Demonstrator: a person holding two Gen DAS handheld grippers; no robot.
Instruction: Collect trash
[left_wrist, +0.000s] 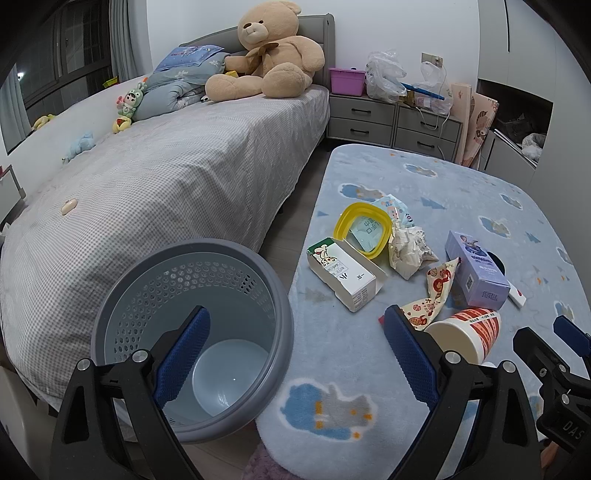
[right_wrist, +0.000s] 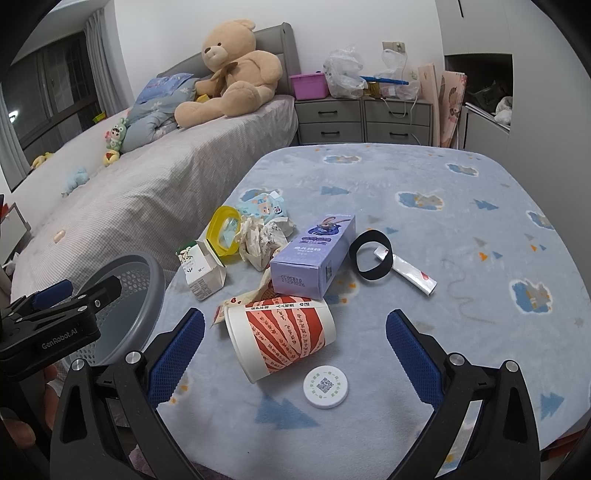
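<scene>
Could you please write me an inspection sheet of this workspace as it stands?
Surface: blue patterned rug, littered.
Job's things: grey perforated bin empty, beside the rug; red-striped paper cup on its side; purple carton; white carton; crumpled paper; yellow lid; round white cap.
Clutter: black band.
Grippers: left gripper and right gripper, jaws open, holding nothing.
Cables: white cord at the drawers.
Surroundings: bed, teddy bear.

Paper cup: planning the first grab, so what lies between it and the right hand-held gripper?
Only bare rug; in the right wrist view the paper cup lies just ahead of the open right hand-held gripper.
</scene>
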